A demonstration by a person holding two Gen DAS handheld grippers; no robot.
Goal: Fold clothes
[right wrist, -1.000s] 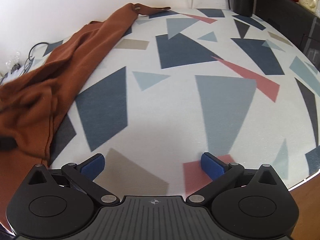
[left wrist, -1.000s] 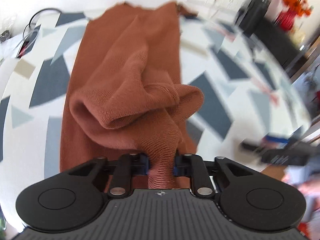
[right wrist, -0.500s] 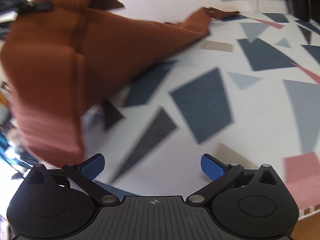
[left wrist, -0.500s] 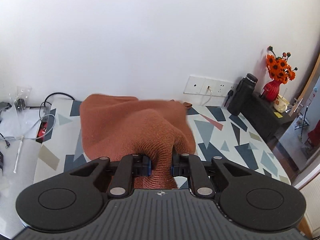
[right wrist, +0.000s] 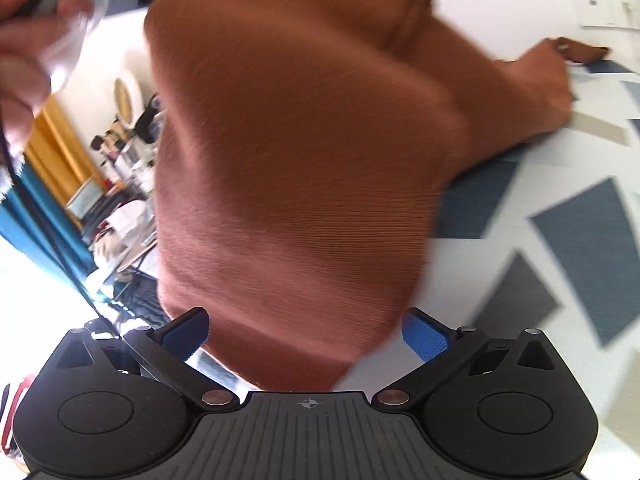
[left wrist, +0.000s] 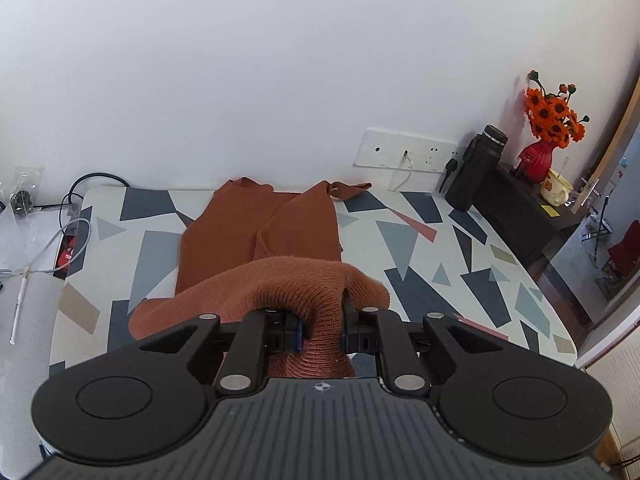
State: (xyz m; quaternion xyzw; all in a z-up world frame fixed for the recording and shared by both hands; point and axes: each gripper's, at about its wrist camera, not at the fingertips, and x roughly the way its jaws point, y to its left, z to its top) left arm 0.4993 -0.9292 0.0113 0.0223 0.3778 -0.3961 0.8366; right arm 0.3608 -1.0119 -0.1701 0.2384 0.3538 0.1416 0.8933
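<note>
A rust-brown knit garment [left wrist: 260,240] lies along the patterned table [left wrist: 420,264], its far end by the wall. My left gripper [left wrist: 322,324] is shut on a bunched fold of it and holds that end up above the table. In the right wrist view the lifted garment [right wrist: 300,160] hangs blurred and fills the middle of the frame. My right gripper [right wrist: 306,332] is open, its blue pads [right wrist: 426,336] wide apart. The cloth's lower edge hangs between them, and neither pad presses on it.
Wall sockets [left wrist: 404,156], a black flask [left wrist: 476,168] and a dark side cabinet [left wrist: 528,216] with a red vase of orange flowers [left wrist: 536,160] and a cup [left wrist: 556,192] stand at the back right. Cables [left wrist: 60,236] lie at the table's left. A hand [right wrist: 20,60] shows top left.
The left gripper has risen with the garment, lifting its near end off the table. The right gripper has swung left from the bare tabletop until the hanging cloth fills its view.
</note>
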